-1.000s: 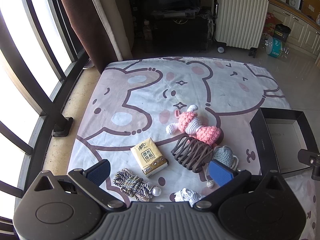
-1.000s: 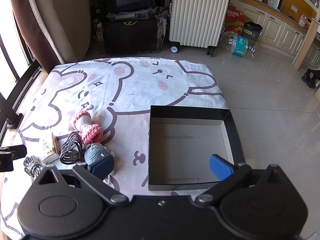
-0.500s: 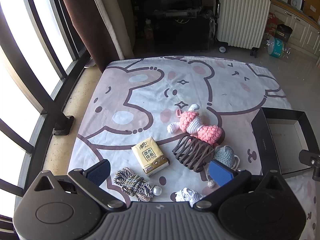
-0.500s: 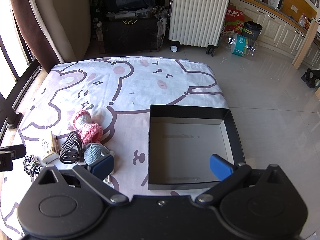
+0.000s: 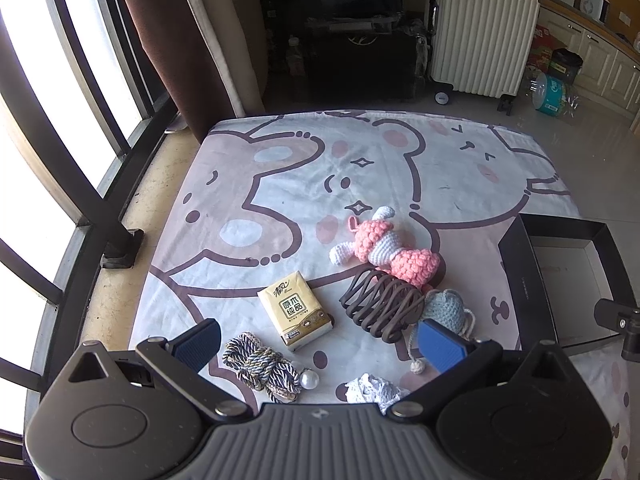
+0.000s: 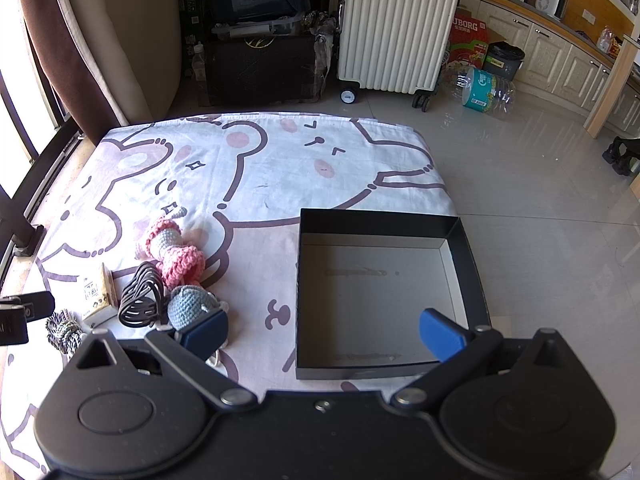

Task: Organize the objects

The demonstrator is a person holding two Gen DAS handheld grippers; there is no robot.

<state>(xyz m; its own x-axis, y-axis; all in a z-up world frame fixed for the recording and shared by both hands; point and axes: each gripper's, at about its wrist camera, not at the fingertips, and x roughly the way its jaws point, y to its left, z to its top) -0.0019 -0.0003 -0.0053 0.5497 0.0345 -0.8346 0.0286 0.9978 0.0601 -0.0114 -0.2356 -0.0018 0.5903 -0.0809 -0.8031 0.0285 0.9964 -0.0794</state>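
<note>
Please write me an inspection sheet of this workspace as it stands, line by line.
Surface: cartoon-print sheet, lying flat on the floor.
Job's things: black box with nothing inside; beside it on the sheet lie a pink crochet doll, brown hair claw, blue-grey crochet pouch, tissue pack, braided cord with pearl and white crochet piece.
Clutter: nothing seen on the sheet beyond these.
Grippers: left gripper open over the cord and tissue pack; right gripper open over the box's near edge; neither holds anything.
Cables: nothing seen.
Surroundings: white suitcase, plastic bottles, window bars, curtain.
</note>
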